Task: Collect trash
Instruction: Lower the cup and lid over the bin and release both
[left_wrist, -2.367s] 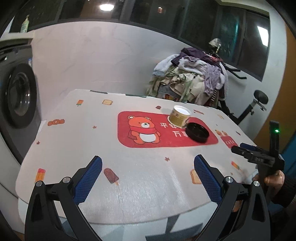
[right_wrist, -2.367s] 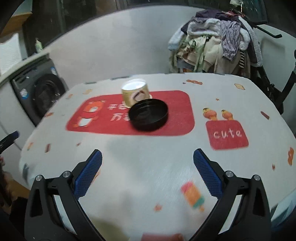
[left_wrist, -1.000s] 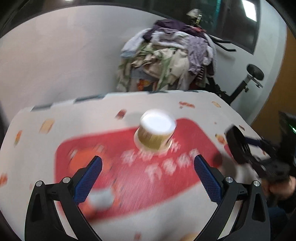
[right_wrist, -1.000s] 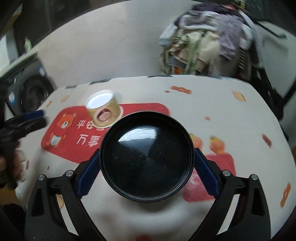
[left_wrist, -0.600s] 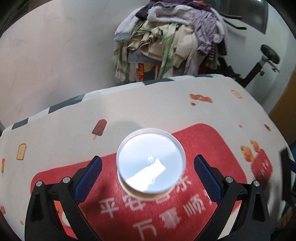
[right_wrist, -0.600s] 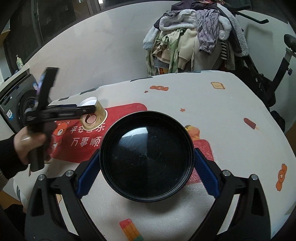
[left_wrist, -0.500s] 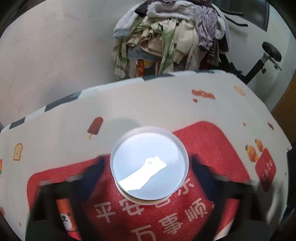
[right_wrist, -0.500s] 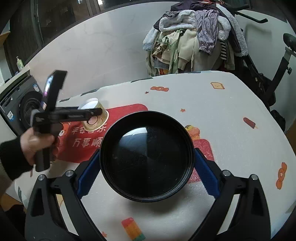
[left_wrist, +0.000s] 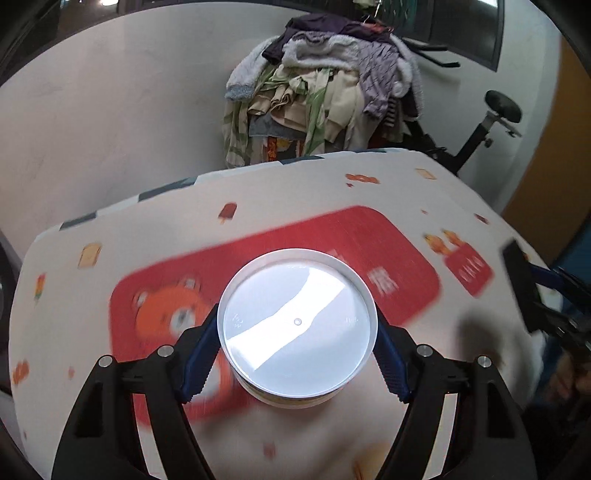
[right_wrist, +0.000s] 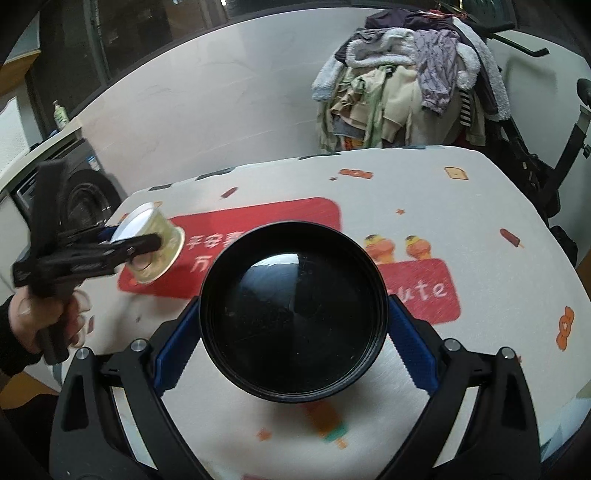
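In the left wrist view the left gripper (left_wrist: 297, 354), whose jaws have just been closing, pinches the round paper tub with a white plastic lid (left_wrist: 297, 325) above the cartoon-print tablecloth (left_wrist: 155, 221); pressing only its rim, it may slip. In the right wrist view the right gripper (right_wrist: 293, 336) clamps the shallow black plastic bowl (right_wrist: 293, 314), which might tip out.

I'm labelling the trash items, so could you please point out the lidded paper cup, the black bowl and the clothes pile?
lidded paper cup (left_wrist: 297, 326), left wrist view, on its white lid.
black bowl (right_wrist: 293, 321), right wrist view, inside bottom.
clothes pile (left_wrist: 325, 96), left wrist view, middle of the heap.
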